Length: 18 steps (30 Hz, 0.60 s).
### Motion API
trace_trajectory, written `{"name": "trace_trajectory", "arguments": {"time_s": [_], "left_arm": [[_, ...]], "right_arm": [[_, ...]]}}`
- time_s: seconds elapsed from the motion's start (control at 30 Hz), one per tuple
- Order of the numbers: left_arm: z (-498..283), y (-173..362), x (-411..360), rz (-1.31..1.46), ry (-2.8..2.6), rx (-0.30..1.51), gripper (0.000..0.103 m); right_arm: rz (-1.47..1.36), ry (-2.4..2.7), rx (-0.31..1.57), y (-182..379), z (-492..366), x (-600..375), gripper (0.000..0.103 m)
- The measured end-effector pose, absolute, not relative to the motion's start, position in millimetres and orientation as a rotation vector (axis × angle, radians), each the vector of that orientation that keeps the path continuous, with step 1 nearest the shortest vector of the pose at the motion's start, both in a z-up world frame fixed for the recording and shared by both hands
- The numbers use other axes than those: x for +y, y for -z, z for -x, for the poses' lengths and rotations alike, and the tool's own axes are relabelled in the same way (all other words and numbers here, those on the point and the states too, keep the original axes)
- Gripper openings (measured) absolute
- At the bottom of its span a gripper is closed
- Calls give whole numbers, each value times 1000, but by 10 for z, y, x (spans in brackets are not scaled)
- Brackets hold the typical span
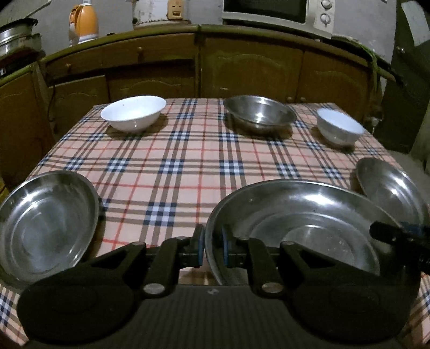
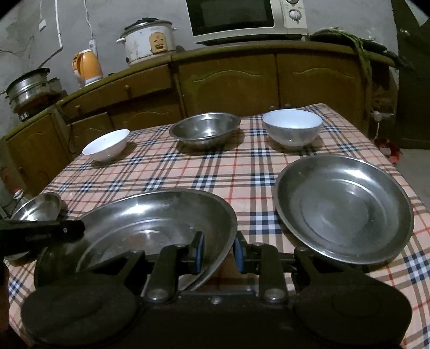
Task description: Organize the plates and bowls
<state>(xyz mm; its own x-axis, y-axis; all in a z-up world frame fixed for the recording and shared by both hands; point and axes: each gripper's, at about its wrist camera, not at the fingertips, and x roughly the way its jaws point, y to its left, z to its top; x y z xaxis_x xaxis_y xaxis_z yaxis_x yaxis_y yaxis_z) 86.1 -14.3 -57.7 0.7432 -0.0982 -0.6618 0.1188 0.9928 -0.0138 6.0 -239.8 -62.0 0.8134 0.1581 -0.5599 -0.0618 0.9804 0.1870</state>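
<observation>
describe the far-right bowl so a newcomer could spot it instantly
On the plaid-clothed table, look at the far row of three bowls by the wooden cabinets. The rightmost is the small deep bowl with a white inside. Unlike the wide steel bowl beside it, it is narrower, taller and grey outside.

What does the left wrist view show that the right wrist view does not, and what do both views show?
Only the left wrist view shows the left plate whole and the left gripper closed on the near-left rim of the big middle plate.

Only the right wrist view shows the right plate whole, the wall cables, and the right gripper astride the middle plate's right rim.

Both share the checked tablecloth, the two white bowls, the steel bowl, the microwave, rice cooker and orange kettle.
</observation>
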Motion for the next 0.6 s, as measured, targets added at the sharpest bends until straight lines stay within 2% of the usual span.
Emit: {"name": "trace_trajectory", "arguments": {"time_s": [0.6], "left_arm": [[-899, 766, -110, -28, 72, 745, 15]], "right_arm": [[-145, -124, 644, 840, -215, -2301, 31]]}}
